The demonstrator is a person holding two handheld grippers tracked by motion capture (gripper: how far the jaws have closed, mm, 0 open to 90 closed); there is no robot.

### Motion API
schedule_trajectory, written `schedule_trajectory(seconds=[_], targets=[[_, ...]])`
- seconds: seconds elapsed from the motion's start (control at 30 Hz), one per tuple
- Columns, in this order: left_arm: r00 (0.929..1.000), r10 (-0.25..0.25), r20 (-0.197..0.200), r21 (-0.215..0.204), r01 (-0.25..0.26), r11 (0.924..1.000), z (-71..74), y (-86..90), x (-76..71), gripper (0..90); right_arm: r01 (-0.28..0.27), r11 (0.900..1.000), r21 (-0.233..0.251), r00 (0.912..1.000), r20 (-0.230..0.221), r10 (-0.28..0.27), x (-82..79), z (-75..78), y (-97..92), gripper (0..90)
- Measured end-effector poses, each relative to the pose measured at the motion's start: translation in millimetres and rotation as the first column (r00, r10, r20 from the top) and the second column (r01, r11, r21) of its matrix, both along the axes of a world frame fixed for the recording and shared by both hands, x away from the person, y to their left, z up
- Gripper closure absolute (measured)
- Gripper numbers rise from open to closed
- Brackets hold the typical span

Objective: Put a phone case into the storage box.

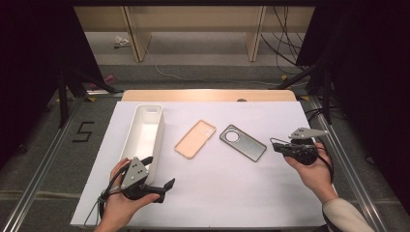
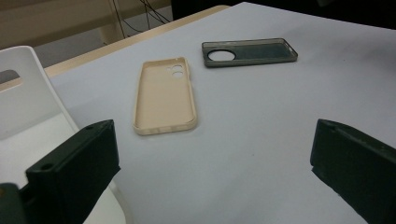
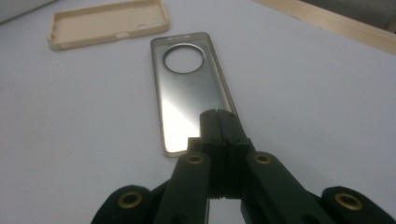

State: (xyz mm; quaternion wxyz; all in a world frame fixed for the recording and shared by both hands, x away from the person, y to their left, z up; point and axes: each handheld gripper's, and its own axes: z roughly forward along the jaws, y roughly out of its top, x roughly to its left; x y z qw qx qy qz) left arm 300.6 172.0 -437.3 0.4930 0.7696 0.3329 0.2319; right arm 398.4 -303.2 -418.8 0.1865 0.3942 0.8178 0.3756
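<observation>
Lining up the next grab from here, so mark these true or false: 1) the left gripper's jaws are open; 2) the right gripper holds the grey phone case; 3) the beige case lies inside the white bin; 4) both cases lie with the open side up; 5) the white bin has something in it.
1) True: the left gripper has its jaws wide apart.
2) False: the right gripper is shut on nothing, short of the grey phone case.
3) False: the beige case lies on the table, right of the white bin.
4) True.
5) False: what shows of its inside is bare.
</observation>
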Motion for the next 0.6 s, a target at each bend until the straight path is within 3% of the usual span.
schedule_trajectory(seconds=[0.2, 0.4, 0.6], targets=[[1.0000, 0.000, -0.001, -0.003, 0.000, 1.0000, -0.2, 0.1, 0.1, 0.7, 0.027, 0.9980, -0.057, 0.9984, -0.048, -0.030, 26.3, -8.3, 8.3, 90.0], [1.0000, -0.002, 0.001, -0.005, 0.002, 1.0000, 0.0, 0.1, -0.2, 0.7, 0.070, 0.9942, -0.082, 0.9932, -0.087, -0.077, 52.2, -17.7, 10.9, 90.0], [1.0000, -0.003, 0.002, -0.005, 0.003, 1.0000, 0.0, -0.1, -0.2, 0.7, 0.099, 0.9881, -0.118, 0.9870, -0.115, -0.112, 67.1, -28.2, 10.3, 90.0]])
